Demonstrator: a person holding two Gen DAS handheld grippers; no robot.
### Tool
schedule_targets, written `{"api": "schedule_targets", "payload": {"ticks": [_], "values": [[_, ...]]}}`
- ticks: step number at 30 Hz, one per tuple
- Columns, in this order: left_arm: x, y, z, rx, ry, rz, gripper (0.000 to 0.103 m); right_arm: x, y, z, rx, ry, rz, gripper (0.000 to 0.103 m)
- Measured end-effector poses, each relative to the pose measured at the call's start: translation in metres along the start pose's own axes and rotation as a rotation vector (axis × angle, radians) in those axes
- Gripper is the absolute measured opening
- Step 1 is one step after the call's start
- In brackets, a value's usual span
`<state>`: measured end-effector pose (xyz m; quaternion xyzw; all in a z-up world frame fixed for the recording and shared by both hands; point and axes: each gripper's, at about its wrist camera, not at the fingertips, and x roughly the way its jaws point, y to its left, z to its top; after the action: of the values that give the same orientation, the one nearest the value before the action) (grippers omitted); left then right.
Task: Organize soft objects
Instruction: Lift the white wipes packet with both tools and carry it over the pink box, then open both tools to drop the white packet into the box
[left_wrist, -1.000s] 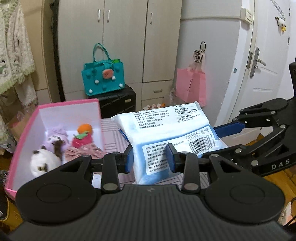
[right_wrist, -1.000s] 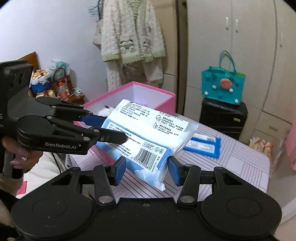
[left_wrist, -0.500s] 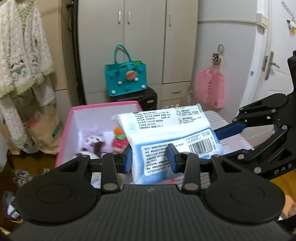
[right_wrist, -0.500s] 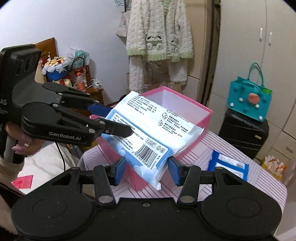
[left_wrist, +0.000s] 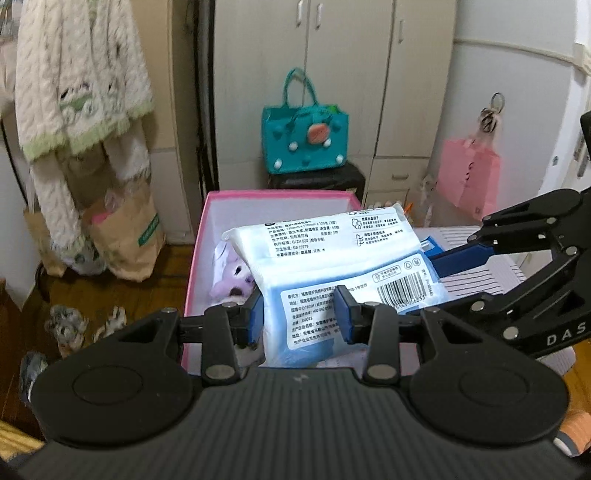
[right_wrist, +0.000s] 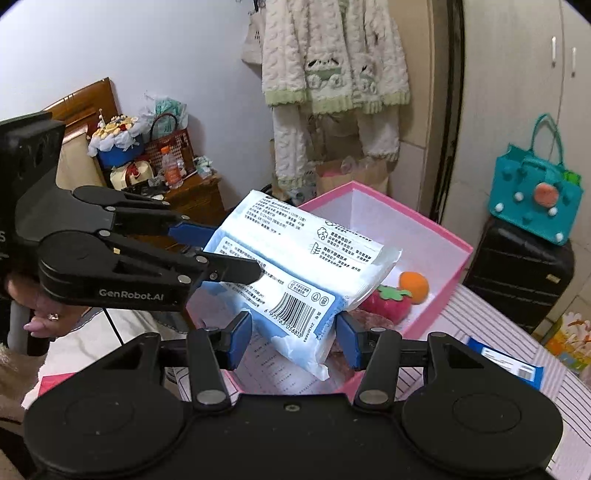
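Note:
A white and blue tissue pack (left_wrist: 332, 266) hangs in the air over the pink box (left_wrist: 280, 195); it also shows in the right wrist view (right_wrist: 295, 273). My left gripper (left_wrist: 300, 320) is shut on its near end. My right gripper (right_wrist: 294, 338) is shut on its other end, and its arm shows in the left wrist view (left_wrist: 517, 280). Inside the pink box (right_wrist: 428, 225) lie a purple plush (left_wrist: 232, 277), a red strawberry plush (right_wrist: 388, 304) and an orange plush (right_wrist: 414, 282). The pack hides much of the box floor.
The box stands on a striped table (right_wrist: 517, 398), where a blue packet (right_wrist: 506, 365) lies to the right. A teal bag (left_wrist: 304, 140) sits on a black suitcase (right_wrist: 517, 273) by the cupboards. Paper bags (left_wrist: 125, 236) and a hanging robe (left_wrist: 81, 96) are to the left.
Both grippers have carried the tissue pack leftward from above the table to above the pink box. Both stay shut on it.

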<state>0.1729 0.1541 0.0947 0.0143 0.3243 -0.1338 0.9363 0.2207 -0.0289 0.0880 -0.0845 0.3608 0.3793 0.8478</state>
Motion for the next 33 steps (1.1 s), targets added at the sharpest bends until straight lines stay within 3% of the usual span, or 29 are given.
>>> {"api": "schedule_targets", "payload": {"ticks": [11,18,23,33], "values": [[0.071,0.027,0.038,-0.01,0.077,0.033,0.037,0.055,-0.035,0.031,0.054,0.031,-0.076,0.056],[0.123,0.035,0.062,0.019,0.155,0.051,0.038,0.09,-0.067,0.052,0.107,0.105,-0.113,0.039],[0.144,0.031,0.068,0.06,0.183,0.092,0.039,0.104,-0.073,0.054,0.144,0.149,-0.104,0.039],[0.181,0.034,0.075,0.073,0.25,0.104,0.038,0.136,-0.083,0.059,0.152,0.211,-0.176,0.041]]}}
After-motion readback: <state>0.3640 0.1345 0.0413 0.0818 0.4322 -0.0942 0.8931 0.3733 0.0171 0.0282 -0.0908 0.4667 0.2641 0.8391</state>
